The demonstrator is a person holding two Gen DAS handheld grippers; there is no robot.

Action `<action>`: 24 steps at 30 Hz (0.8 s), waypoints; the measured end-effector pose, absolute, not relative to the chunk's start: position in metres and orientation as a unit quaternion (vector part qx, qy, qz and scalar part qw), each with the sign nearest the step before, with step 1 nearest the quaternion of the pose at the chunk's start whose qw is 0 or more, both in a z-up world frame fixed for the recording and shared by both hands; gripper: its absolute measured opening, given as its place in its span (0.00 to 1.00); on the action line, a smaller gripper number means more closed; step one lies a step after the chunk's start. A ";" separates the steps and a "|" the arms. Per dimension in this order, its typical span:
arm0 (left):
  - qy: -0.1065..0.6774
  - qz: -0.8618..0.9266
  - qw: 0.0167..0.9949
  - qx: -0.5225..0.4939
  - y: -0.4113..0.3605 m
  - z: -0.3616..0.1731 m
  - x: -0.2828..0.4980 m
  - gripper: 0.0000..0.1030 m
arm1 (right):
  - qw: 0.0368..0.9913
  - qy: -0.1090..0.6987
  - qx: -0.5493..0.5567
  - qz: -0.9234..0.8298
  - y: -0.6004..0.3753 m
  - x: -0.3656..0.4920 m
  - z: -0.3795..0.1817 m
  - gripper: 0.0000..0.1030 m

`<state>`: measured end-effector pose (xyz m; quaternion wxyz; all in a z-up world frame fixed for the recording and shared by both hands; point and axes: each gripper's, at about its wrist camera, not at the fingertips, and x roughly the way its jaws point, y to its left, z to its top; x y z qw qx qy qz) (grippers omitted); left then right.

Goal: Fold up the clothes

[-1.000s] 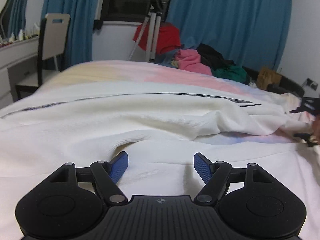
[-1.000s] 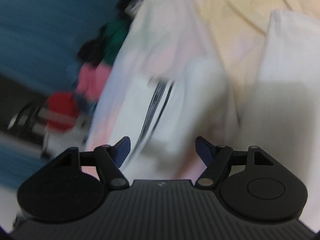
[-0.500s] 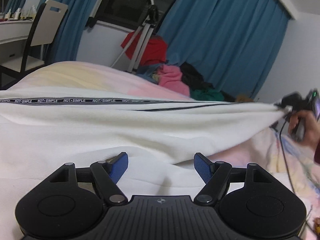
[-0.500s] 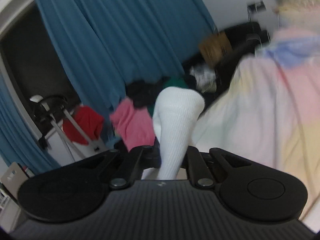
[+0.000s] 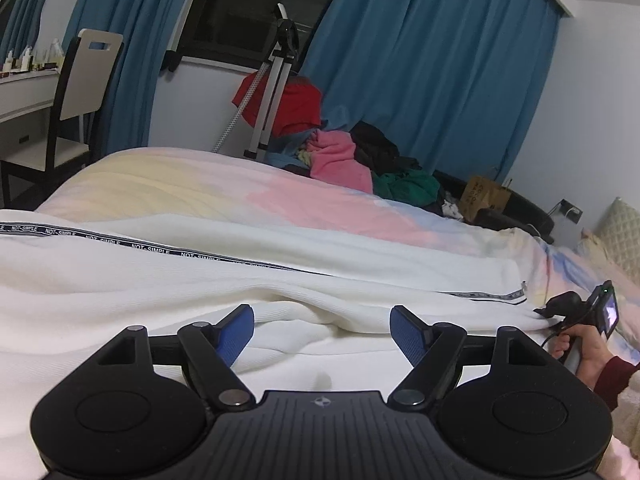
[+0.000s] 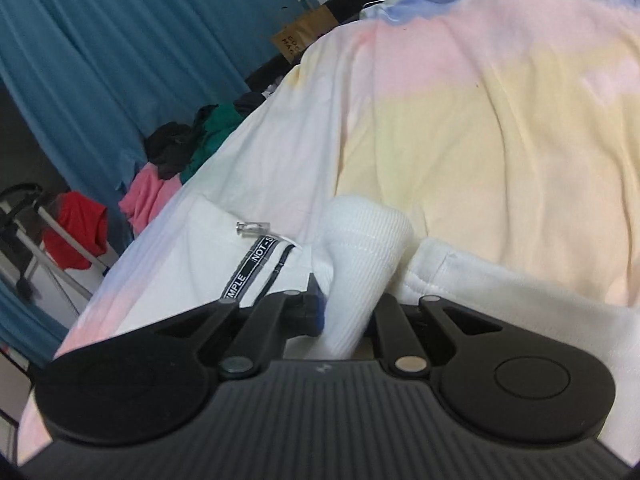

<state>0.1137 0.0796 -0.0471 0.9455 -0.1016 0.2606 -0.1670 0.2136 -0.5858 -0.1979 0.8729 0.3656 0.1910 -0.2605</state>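
My right gripper (image 6: pixel 346 312) has its fingers clamped on a fold of the white garment (image 5: pixel 280 276), spread across the bed (image 5: pixel 224 184); my left gripper (image 5: pixel 322 334) fingers stand apart, at six o'clock of it.

**Two wrist cameras low over the bed**

The left view sits just behind its gripper (image 5: pixel 322 334), close above the white garment (image 5: pixel 280 276), and faces across the bed (image 5: pixel 224 184) toward the curtains (image 5: pixel 432 72) and window. The horizon is nearly level. At its right edge it catches the right gripper (image 5: pixel 560 308) and the hand holding it.

The right view looks along its own gripper (image 6: pixel 344 312), rolled so the bed (image 6: pixel 480 120) slopes up to the right, very near the cloth.

Both views share the garment's lettered stripe (image 5: pixel 132 242) (image 6: pixel 256 268), the clothes pile (image 5: pixel 360 156) (image 6: pixel 180 160) and the curtains (image 6: pixel 120 40).
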 end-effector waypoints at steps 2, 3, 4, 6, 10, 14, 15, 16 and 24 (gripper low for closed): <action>0.259 -0.161 0.947 -0.098 0.077 -0.043 0.111 0.76 | 0.879 0.209 0.338 -0.264 -0.579 0.214 -0.189 0.14; 0.259 -0.158 0.948 -0.095 0.076 -0.040 0.110 0.76 | 0.880 0.222 0.325 -0.265 -0.575 0.214 -0.184 0.15; 0.263 -0.153 0.948 -0.093 0.075 -0.036 0.108 0.76 | 0.881 0.236 0.313 -0.266 -0.571 0.213 -0.177 0.19; 0.275 -0.143 0.947 -0.089 0.072 -0.026 0.104 0.77 | 0.882 0.261 0.289 -0.266 -0.563 0.211 -0.165 0.32; 0.254 -0.138 0.955 -0.068 0.064 -0.001 0.076 0.85 | 0.892 0.283 0.205 -0.286 -0.534 0.184 -0.126 0.65; 0.234 -0.149 0.959 -0.059 0.057 0.021 0.046 0.97 | 0.917 0.275 0.160 -0.242 -0.496 0.146 -0.079 0.67; 0.227 -0.152 0.960 -0.055 0.055 0.025 0.037 0.98 | 0.925 0.268 0.153 -0.223 -0.482 0.137 -0.070 0.67; 0.222 -0.151 0.962 -0.049 0.053 0.029 0.029 0.99 | 0.932 0.261 0.147 -0.204 -0.468 0.128 -0.061 0.70; 0.212 -0.126 0.969 -0.020 0.054 0.032 -0.027 1.00 | 0.967 0.224 0.095 -0.074 -0.360 0.048 -0.026 0.70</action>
